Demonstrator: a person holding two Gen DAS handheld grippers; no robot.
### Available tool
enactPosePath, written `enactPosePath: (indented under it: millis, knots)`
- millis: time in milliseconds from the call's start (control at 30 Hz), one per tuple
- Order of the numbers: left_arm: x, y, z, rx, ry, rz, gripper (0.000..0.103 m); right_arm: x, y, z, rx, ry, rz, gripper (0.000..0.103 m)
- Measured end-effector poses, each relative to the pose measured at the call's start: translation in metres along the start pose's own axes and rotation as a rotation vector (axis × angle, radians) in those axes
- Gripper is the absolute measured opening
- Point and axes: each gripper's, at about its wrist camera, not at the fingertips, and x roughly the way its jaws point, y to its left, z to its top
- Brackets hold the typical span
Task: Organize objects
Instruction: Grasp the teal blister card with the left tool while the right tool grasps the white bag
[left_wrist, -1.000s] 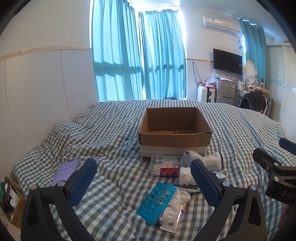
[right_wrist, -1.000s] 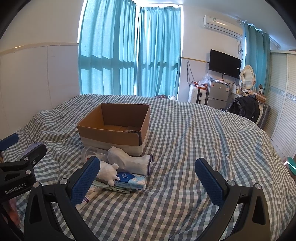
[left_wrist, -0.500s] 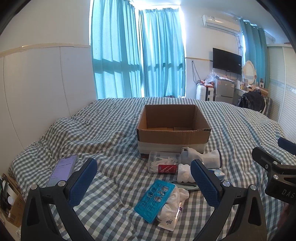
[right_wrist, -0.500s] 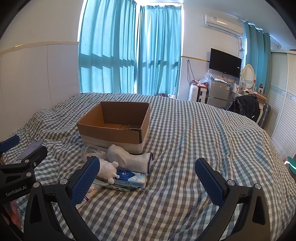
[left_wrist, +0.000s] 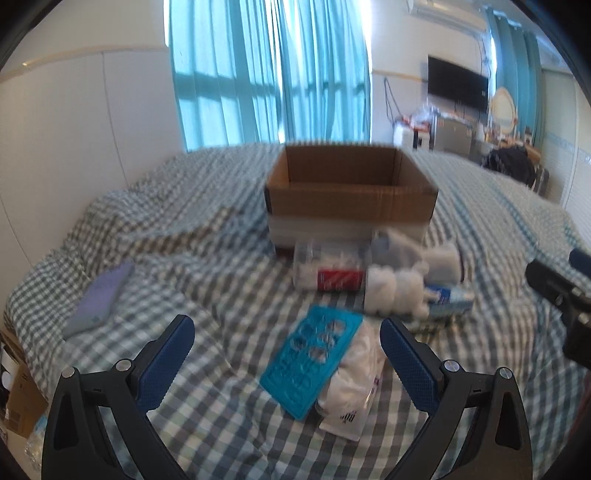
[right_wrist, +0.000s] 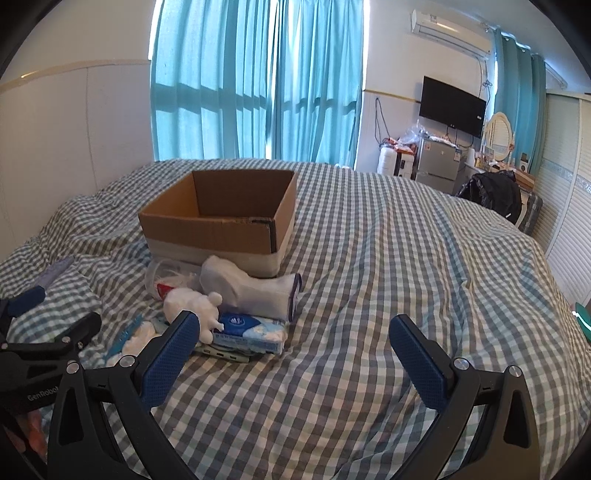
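An open cardboard box (left_wrist: 351, 192) (right_wrist: 221, 225) stands on the checked bed. In front of it lie a clear plastic tub with a red label (left_wrist: 328, 273), a white sock (right_wrist: 258, 288), a white plush toy (left_wrist: 395, 291) (right_wrist: 192, 306), a blue tissue pack (right_wrist: 247, 328), a teal stencil (left_wrist: 314, 358) and a white packet (left_wrist: 354, 384). My left gripper (left_wrist: 286, 350) is open and empty, just short of the stencil. My right gripper (right_wrist: 291, 347) is open and empty over bare bedding, right of the pile.
A phone (left_wrist: 99, 299) lies on the bed at the left. A white headboard wall runs along the left. Curtains, a TV (right_wrist: 452, 107) and a fridge are beyond the bed. The bed's right half (right_wrist: 424, 258) is bare bedding.
My left gripper has moved forward and lower toward the pile; its view is blurred by the motion. My right gripper has edged forward a little. Both stay open.
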Motion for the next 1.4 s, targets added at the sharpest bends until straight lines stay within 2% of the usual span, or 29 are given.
enactPosePath:
  millis: [267,433,500,567,600,667,867,1033,1167,1300,1400]
  knots:
    - [0.042,0.005,-0.018,-0.021,0.118,-0.038,0.100,0.023,-0.002,-0.012,0.000,0.061,0.010,0.103]
    - [0.068,0.015,-0.022,-0.075,0.195,-0.118,0.099,0.034,0.001,-0.017,-0.007,0.085,0.012,0.103]
    - [0.072,0.014,-0.022,-0.068,0.206,-0.140,0.093,0.037,0.001,-0.018,-0.012,0.097,0.012,0.103]
    - [0.075,0.013,-0.023,-0.062,0.221,-0.173,0.070,0.039,0.002,-0.019,-0.016,0.105,0.012,0.103]
    - [0.075,0.013,-0.023,-0.064,0.227,-0.190,0.064,0.041,0.003,-0.019,-0.018,0.110,0.011,0.103]
    - [0.072,0.012,-0.023,-0.059,0.232,-0.223,0.045,0.043,0.004,-0.019,-0.022,0.114,0.009,0.103]
    - [0.051,0.012,-0.018,-0.020,0.199,-0.226,0.020,0.041,0.011,-0.017,-0.038,0.116,0.006,0.103]
    - [0.039,0.023,-0.013,-0.021,0.166,-0.209,0.007,0.030,0.022,-0.013,-0.065,0.098,0.013,0.103]
    - [0.031,0.033,-0.009,-0.036,0.142,-0.205,0.007,0.025,0.038,-0.012,-0.095,0.090,0.040,0.103]
    - [0.027,0.036,-0.007,-0.014,0.123,-0.166,0.007,0.029,0.062,-0.014,-0.108,0.124,0.127,0.102]
    - [0.026,0.040,-0.007,-0.003,0.115,-0.126,0.007,0.039,0.078,-0.017,-0.122,0.164,0.185,0.094]
